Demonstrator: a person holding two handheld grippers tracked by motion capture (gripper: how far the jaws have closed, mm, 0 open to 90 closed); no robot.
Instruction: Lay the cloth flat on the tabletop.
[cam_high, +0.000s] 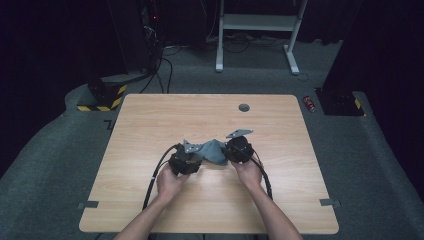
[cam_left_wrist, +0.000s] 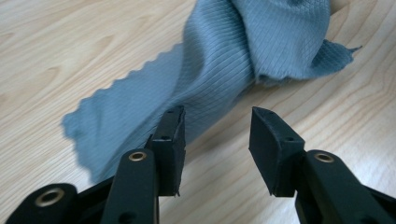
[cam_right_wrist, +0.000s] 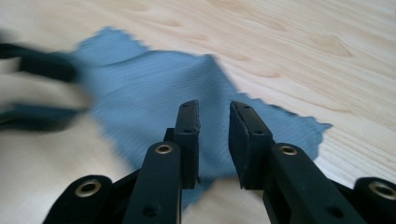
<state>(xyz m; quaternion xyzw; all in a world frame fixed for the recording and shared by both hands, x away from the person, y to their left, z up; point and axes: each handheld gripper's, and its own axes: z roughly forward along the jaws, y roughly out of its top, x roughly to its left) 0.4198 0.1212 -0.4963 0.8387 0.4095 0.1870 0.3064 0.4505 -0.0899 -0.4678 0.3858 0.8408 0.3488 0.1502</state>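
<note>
A grey-blue cloth (cam_high: 212, 150) lies crumpled on the wooden table (cam_high: 150, 120), between the two hand-held grippers. My left gripper (cam_high: 192, 161) sits at the cloth's left end. In the left gripper view its jaws (cam_left_wrist: 217, 135) stand open just above the wood, and the twisted cloth (cam_left_wrist: 224, 65) passes behind the left pad (cam_left_wrist: 170, 135); nothing is pinched. My right gripper (cam_high: 234, 151) is at the cloth's right end. In the right gripper view its jaws (cam_right_wrist: 215, 135) are open by a narrow gap over the flat cloth (cam_right_wrist: 154, 84), with no fabric between the pads. The other gripper (cam_right_wrist: 42, 88) shows blurred at the left.
A round cable hole (cam_high: 244, 107) sits near the table's far edge. On the carpet around the table are a red object (cam_high: 309, 103) at the far right, a yellow-and-black striped base (cam_high: 102, 97) at the far left, and a white frame (cam_high: 257, 22) beyond.
</note>
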